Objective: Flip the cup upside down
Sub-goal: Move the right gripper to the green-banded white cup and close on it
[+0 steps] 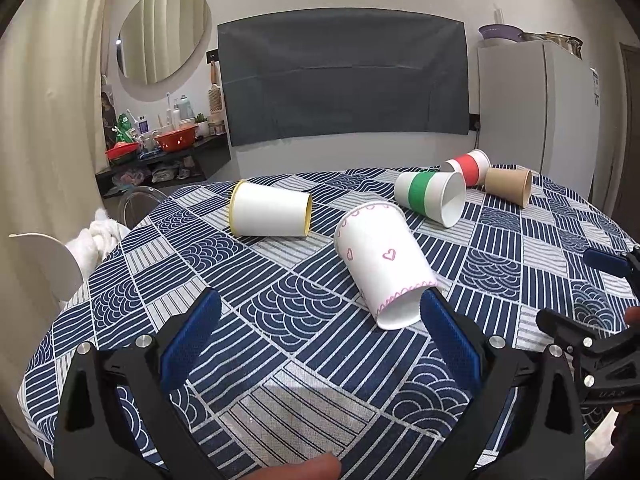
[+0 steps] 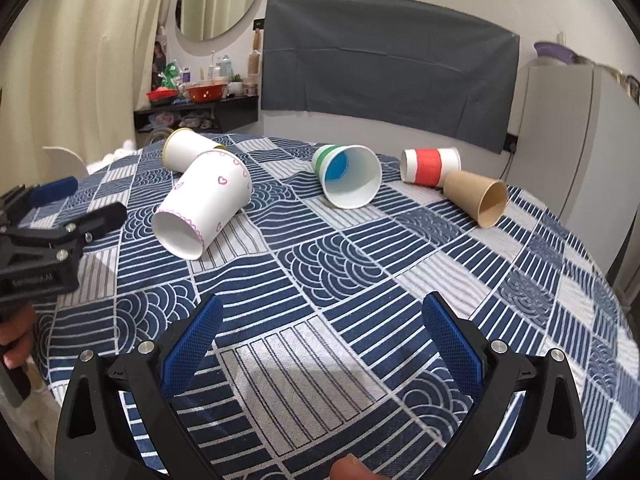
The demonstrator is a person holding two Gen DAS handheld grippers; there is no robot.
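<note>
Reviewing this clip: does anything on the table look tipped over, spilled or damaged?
All five paper cups lie on their sides on the tablecloth: heart cup, yellow-rimmed cup, green-banded cup, red-banded cup and brown cup. No spill or crushing shows. Both grippers, left and right, are open.

White cup with pink hearts [image 1: 382,264], green-banded cup [image 1: 430,196], red-banded cup [image 1: 470,166], brown cup [image 1: 508,186], navy-white patterned tablecloth [image 1: 280,300]

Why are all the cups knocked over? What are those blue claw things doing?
A person holds two grippers over the table, both open and empty. Five paper cups lie on their sides. The left gripper is nearest the heart cup; the right gripper hovers over bare cloth. No cup stands upside down yet.
</note>
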